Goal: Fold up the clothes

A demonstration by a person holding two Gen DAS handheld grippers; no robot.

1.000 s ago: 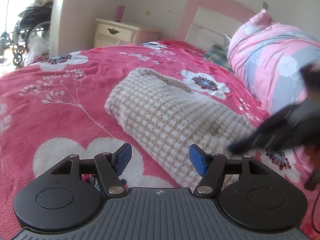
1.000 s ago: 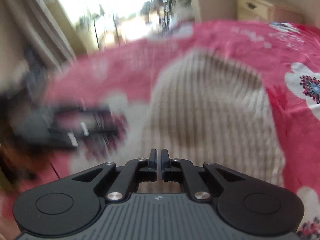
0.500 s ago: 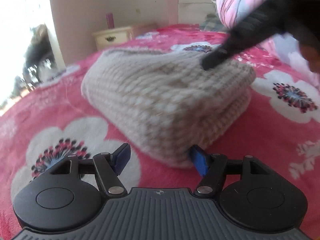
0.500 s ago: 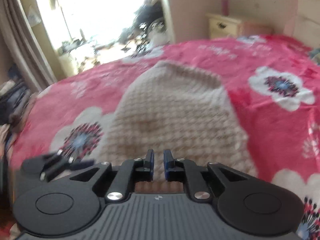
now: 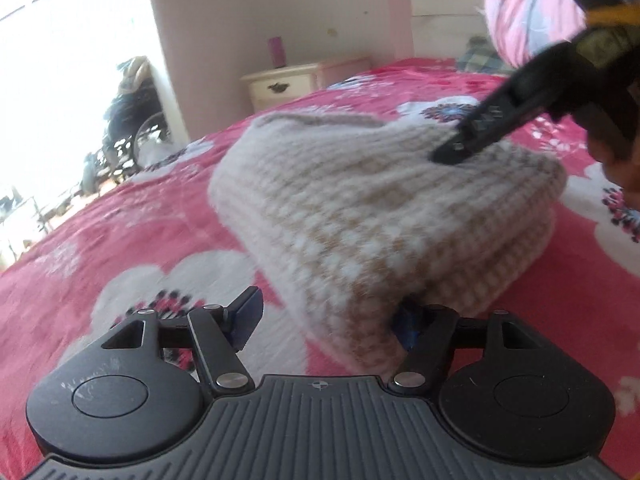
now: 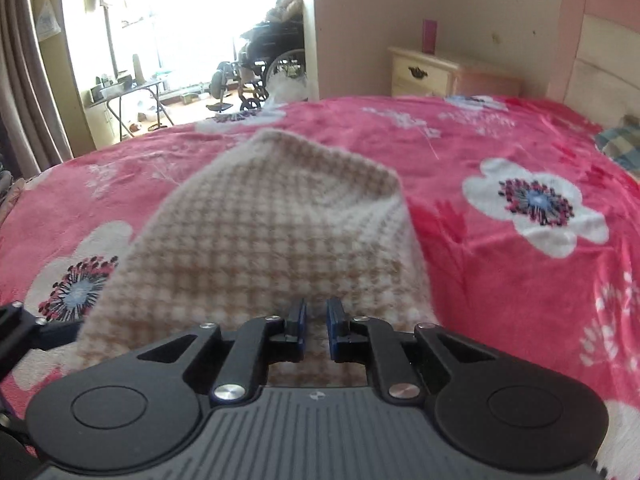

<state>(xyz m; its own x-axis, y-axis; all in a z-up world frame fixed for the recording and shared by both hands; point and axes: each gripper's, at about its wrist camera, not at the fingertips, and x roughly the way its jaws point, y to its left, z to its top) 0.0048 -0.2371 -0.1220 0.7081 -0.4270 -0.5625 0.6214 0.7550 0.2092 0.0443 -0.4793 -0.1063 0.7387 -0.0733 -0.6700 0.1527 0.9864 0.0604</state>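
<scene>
Left wrist view shows our left tongs point(image 5: 326, 320) wide around the knitted sweater point(image 5: 360, 208), lying doubled on the bed point(image 5: 120, 240); our right tongs point(image 6: 314, 328) narrow, holding nothing; further folds maybe remain.

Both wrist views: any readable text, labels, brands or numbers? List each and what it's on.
None readable.
Grey ribbed body of the left gripper: small round mark only, no letters.
Right gripper: same mark.
Beige-and-white knitted garment, pink floral blanket, cream nightstand: no text visible.
</scene>
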